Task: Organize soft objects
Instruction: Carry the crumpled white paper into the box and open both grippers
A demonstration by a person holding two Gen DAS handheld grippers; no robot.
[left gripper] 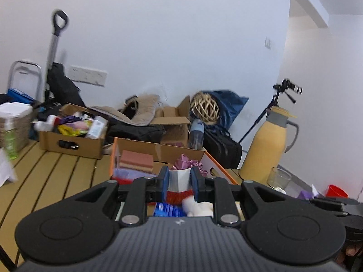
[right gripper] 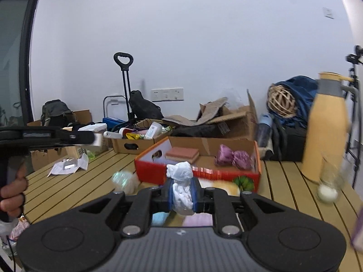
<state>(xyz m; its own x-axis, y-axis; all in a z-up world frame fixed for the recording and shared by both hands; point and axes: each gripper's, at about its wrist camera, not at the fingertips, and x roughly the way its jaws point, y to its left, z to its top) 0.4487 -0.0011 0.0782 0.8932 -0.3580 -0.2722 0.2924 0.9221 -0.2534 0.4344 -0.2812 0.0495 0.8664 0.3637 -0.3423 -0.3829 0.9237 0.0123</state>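
Broadly, a slatted wooden counter (right gripper: 292, 181) carries everything, with a cluttered white-walled room behind it. On the counter sits an open cardboard box (right gripper: 197, 174) with a red and orange outer face; inside it a pink sponge block (right gripper: 182, 154) lies toward the left and a shiny purple fabric bundle (right gripper: 234, 158) toward the right. To the right of the box stands a tall yellow thermos jug (right gripper: 326, 127) with a grey collar, and a clear glass (right gripper: 329, 181) is just in front of it. A second cardboard box (left gripper: 70, 133) full of bottles and packets rests farther back on the left. The left hand-held gripper (left gripper: 180, 181) is clamped on a white cloth item with a red fringed band (left gripper: 179, 184), held up in front of the red box; the same hand-held gripper shows at the left edge of the right wrist view, with a person's hand (right gripper: 11, 192) on its grip. The right hand-held gripper (right gripper: 182, 195) is clamped on a crumpled white cloth (right gripper: 181, 185), which bulges above and below the blue pads and is raised off the counter just before the box's near wall. Small soft items, blurred, lie on the counter near that wall.
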